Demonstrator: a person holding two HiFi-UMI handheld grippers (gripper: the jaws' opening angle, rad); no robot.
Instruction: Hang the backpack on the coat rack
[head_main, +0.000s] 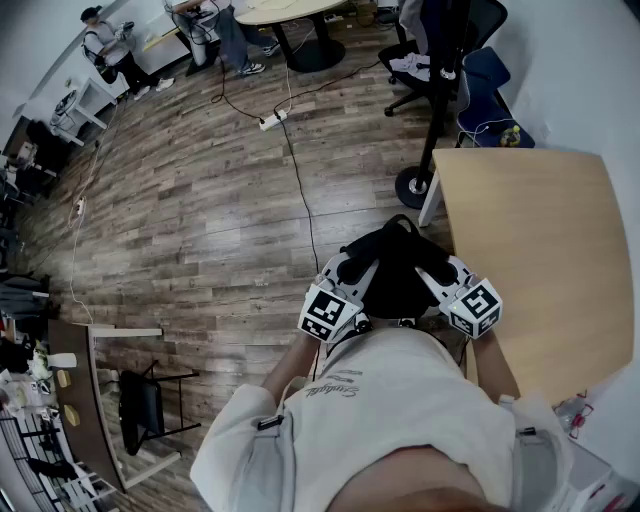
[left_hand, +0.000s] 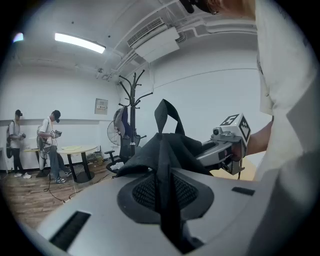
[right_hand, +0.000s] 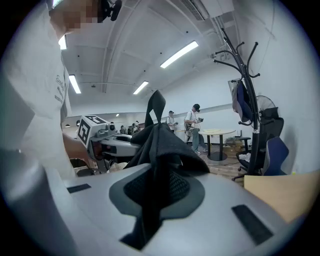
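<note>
backpack held out front, left gripper and right gripper both clamped on its fabric, tilted slightly down, side by side.

Left hand-held gripper, right hand-held gripper close together before chest, both clamped on backpack

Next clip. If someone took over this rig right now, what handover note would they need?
Left gripper: shut on the black backpack.
Right gripper: shut on its other side.
Backpack: held up in front of the body, beside the wooden table. Its top loop stands free.
Coat rack: upright across the floor ahead, not yet reached. Something already hangs on it.
Done: backpack lifted.
Left: carry it over, hook the loop on a free arm, release.
</note>
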